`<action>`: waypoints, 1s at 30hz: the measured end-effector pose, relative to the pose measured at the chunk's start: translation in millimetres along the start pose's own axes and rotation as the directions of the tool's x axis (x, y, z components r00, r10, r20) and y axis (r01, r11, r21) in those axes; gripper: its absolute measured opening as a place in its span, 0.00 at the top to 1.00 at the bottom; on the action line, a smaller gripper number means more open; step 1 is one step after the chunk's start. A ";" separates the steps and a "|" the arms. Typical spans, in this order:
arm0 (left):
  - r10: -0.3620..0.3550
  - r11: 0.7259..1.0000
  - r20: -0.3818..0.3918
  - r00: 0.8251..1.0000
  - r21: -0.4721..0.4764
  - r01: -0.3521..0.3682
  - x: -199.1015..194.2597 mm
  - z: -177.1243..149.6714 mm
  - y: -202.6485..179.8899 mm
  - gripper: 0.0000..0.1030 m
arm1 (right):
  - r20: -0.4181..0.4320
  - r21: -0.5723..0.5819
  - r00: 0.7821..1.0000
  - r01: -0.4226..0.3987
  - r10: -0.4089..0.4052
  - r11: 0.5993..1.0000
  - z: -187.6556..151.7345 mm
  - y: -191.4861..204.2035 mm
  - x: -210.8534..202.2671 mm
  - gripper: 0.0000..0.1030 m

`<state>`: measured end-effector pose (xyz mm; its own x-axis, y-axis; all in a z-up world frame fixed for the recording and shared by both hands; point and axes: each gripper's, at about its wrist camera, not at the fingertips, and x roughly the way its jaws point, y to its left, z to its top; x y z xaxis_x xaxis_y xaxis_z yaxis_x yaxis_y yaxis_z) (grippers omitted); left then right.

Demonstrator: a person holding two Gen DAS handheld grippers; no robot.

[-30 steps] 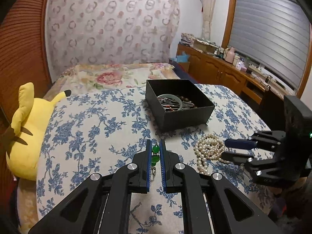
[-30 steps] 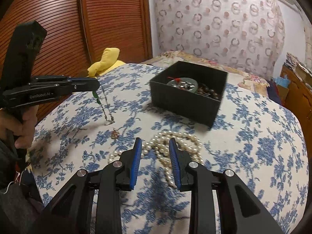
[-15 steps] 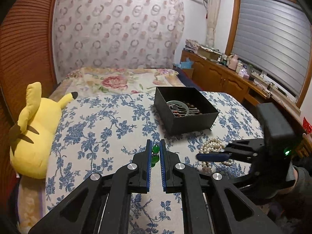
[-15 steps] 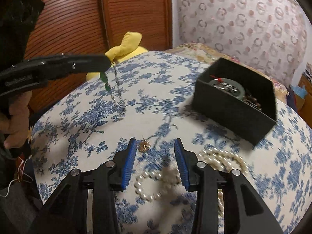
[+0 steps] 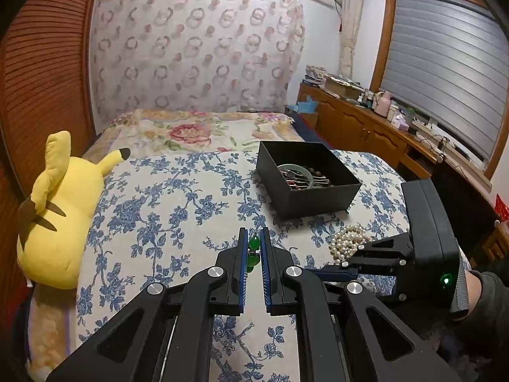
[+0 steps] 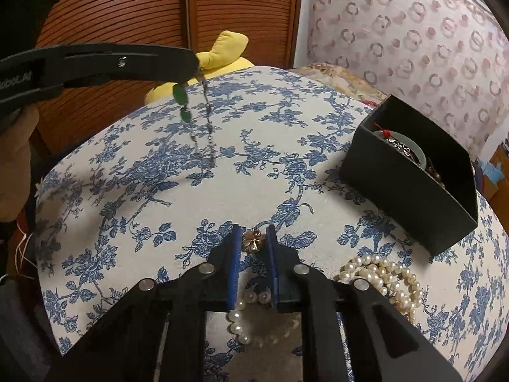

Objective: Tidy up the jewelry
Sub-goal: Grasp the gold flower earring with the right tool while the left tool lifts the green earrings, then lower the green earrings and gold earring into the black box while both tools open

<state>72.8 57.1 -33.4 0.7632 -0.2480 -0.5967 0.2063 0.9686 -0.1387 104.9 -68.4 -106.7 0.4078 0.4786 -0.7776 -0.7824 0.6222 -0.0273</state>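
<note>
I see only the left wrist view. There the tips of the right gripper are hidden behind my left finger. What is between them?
Observer: A small gold charm on the bedspread sits between the right gripper tips. The jaws have just been closing. I cannot tell if the pads press on it.
Operator: Does my left gripper hold only green beads?
Observer: No. A thin chain also hangs from the left gripper, beside the green beads.

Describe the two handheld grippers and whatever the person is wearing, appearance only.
Both are matte black plastic. The left gripper and right gripper each have two angular linkage fingers with silver pivot bolts and ribbed blue pads. The right one's boxy body carries a lit green LED; the left's side shows partly legible white lettering. A dark sleeve covers the right wrist.
</note>
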 end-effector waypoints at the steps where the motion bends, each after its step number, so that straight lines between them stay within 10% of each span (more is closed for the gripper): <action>1: -0.001 1.000 0.001 1.000 -0.001 0.001 0.3 0.4 0.5 0.93 | -0.002 0.003 1.000 -0.005 0.005 1.000 -0.6 -1.0 -0.8 0.84; 30: -0.078 0.995 0.060 0.995 0.072 0.074 44.2 85.1 -45.1 0.93 | 0.179 0.202 0.973 0.111 -0.148 0.973 17.0 -129.4 -71.7 0.83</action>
<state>149.3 0.9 13.7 0.7800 -0.3234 -0.5356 0.3057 0.9439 -0.1248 184.9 -172.7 -36.7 0.5969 0.4841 -0.6398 -0.6209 0.7838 0.0138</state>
